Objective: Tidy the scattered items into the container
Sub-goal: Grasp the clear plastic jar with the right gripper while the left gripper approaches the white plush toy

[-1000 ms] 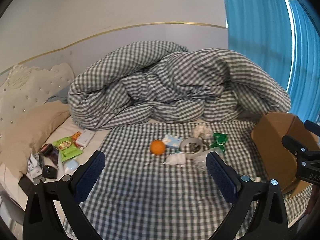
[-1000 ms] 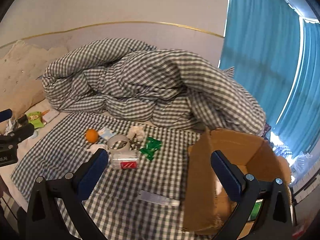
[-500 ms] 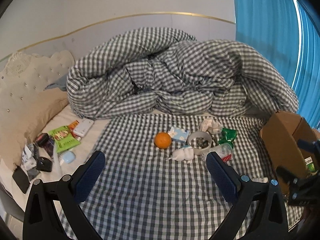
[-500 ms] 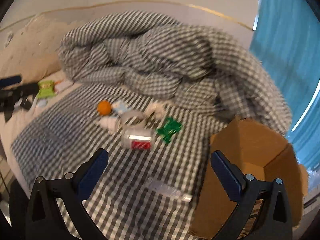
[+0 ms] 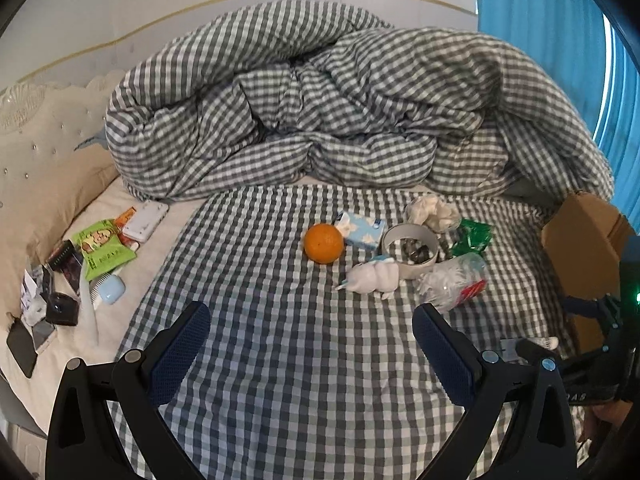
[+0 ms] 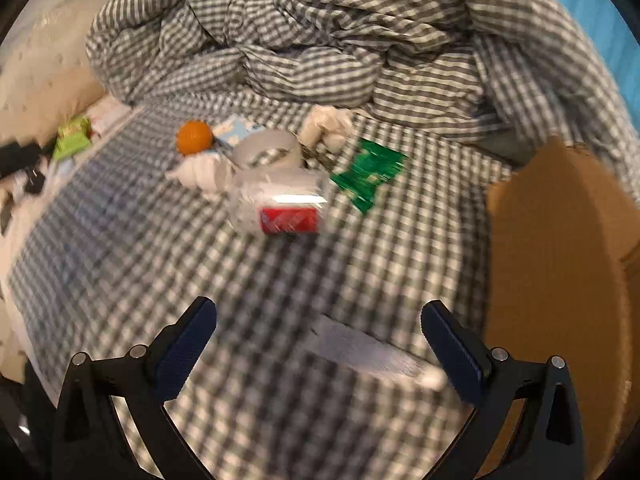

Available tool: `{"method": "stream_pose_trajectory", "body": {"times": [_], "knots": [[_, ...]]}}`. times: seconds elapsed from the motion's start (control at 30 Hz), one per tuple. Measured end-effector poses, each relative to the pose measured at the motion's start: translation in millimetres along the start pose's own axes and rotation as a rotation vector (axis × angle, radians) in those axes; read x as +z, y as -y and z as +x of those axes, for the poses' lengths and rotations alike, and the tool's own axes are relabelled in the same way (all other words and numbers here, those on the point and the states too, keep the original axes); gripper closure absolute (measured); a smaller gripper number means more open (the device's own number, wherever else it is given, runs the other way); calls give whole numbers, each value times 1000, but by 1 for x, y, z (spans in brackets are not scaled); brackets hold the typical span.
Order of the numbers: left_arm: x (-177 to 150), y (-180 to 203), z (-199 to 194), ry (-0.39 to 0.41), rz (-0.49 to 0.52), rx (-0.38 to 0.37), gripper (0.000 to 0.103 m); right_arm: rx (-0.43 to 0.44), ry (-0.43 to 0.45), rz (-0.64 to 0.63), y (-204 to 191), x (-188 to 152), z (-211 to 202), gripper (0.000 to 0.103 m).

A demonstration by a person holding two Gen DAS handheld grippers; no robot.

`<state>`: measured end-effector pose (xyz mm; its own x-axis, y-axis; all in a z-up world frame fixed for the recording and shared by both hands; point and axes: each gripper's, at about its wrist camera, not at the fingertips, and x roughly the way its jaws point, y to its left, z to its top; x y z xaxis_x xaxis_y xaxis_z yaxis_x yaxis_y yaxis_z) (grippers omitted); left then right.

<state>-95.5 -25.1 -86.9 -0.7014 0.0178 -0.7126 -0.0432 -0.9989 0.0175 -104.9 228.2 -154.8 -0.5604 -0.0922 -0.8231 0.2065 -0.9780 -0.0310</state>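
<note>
Here both hand-held grippers, left [image 5: 310, 334] and right [image 6: 319, 330], gape wide, empty; the blurred tube [image 6: 370, 354] at lower centre, box [image 6: 560, 280] cut off right.

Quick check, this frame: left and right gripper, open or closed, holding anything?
Left gripper: open, holding nothing, above the checked sheet.
Right gripper: open, holding nothing; a white tube lies on the sheet between its fingers, ungripped.

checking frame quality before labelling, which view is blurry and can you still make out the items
Left wrist view: sharp, orange and tape roll crisp, fisheye bends the edges. Right wrist view: motion-smeared, the checks streak, the white tube between the open right tongs is a blur, cardboard box soft.
</note>
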Motion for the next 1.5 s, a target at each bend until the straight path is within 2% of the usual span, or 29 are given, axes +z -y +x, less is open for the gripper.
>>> {"method": "stream_pose_trajectory", "body": {"times": [0.2, 0.57, 0.6, 0.63, 0.67, 0.8, 1.13, 1.33, 1.5], "knots": [[-2, -5, 23, -34, -3, 8, 0, -2, 37, 9, -25, 35, 41, 0], [2, -17, 57, -76, -23, 16, 0, -5, -21, 12, -32, 56, 112, 1], [2, -17, 59, -78, -24, 14, 0, 3, -23, 28, -29, 56, 115, 4], [2, -16, 61, -82, -25, 11, 0, 24, -25, 51, -26, 56, 117, 14], [2, -15, 64, -86, -25, 7, 0, 44, -31, 75, -22, 56, 119, 14], [2, -4, 78, -99, -16, -24, 0, 71, -25, 127, -12, 52, 111, 14], [12, 38, 125, -116, 18, -102, 0, 32, 54, 182, 9, 43, 50, 14], [11, 53, 158, -156, 19, -83, 0, 8, 99, 182, 17, 46, 25, 14], [9, 55, 182, -178, -14, -71, 0, 21, 115, 201, 22, 45, 15, 14]]}}
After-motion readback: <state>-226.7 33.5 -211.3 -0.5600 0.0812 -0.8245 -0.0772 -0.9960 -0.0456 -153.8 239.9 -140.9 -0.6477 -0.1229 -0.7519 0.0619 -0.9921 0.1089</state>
